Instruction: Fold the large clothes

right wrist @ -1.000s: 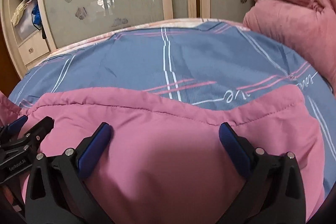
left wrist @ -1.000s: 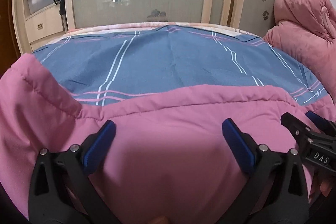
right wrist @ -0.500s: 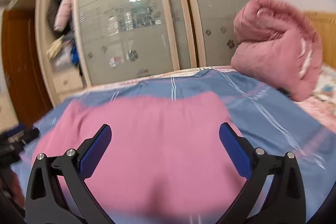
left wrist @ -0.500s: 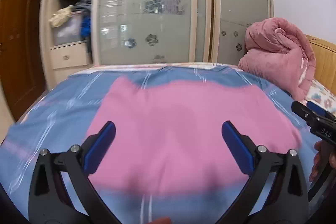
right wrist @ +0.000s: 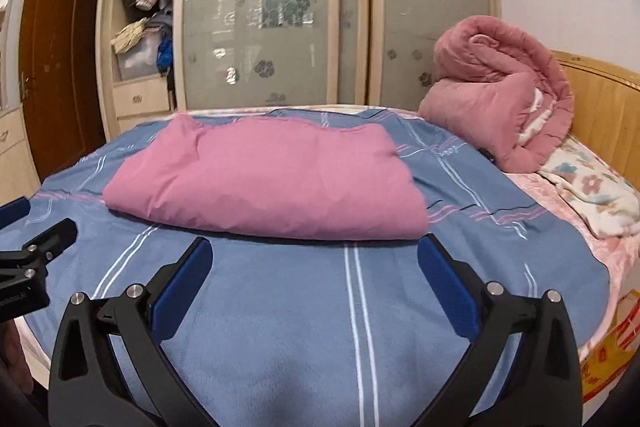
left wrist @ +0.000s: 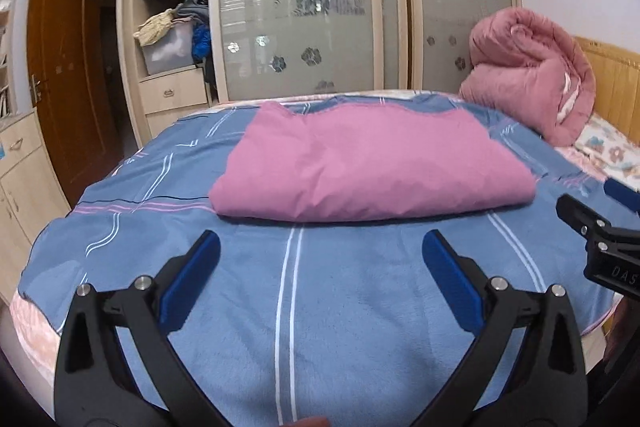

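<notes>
We hold both grippers above the near part of the blue striped blanket (left wrist: 320,307), empty. The left gripper (left wrist: 320,251) has its fingers spread wide, and so does the right gripper (right wrist: 314,257) (nothing between either pair). The folded pink garment (left wrist: 372,167) lies flat on the bed, beyond both grippers, with a rolled pink quilt (right wrist: 500,107) by the headboard (right wrist: 600,99).
</notes>
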### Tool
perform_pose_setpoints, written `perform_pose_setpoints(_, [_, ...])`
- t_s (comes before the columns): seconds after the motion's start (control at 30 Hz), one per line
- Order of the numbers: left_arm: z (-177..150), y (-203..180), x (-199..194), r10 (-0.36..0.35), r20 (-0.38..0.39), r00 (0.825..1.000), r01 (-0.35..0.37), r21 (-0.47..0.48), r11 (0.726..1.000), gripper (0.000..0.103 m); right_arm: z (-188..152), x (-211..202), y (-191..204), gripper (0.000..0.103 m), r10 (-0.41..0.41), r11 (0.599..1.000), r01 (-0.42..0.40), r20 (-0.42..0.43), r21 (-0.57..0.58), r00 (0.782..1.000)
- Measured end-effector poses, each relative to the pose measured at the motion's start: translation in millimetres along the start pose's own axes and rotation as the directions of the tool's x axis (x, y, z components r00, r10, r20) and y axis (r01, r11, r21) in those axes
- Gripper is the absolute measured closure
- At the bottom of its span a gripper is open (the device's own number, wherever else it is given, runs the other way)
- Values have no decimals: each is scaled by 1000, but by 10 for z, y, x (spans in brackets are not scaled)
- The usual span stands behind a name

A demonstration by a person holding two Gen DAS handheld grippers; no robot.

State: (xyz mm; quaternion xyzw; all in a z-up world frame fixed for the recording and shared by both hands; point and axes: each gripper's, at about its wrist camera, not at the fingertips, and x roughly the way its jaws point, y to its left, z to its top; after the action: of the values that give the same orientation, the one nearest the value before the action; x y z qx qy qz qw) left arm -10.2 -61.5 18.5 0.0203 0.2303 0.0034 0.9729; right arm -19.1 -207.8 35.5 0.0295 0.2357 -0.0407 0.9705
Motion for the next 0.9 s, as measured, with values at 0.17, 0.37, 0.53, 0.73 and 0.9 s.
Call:
perform_pose_setpoints(0.17, [-6,17,-80,12,10,1000,-12,-5,1000,2,26,-64,-53,1,0,1000,0,12,-3,1000])
perform_pose_setpoints(0.37, [29,110,-58,11,-8,1000,-11,-33,999,2,6,-41,-116,1,3,1000,-3,-13,27,1000])
perform_pose_setpoints(0.53, [38,147,-63,12,-4,1000,-12,-38,999,2,-14,-29,-83,1,2,1000,-2,-14,13,1000])
perform_pose_setpoints(0.73, [53,166,-41,19,-13,1000,-20,-51,999,2,0,-15,-34,1,15,1000,-15,-14,7,1000])
perform_pose_setpoints(0.9, [15,197,-32,22,-29,999,-24,-70,997,2,1,-7,3,1,22,1000,-22,-17,-7,1000])
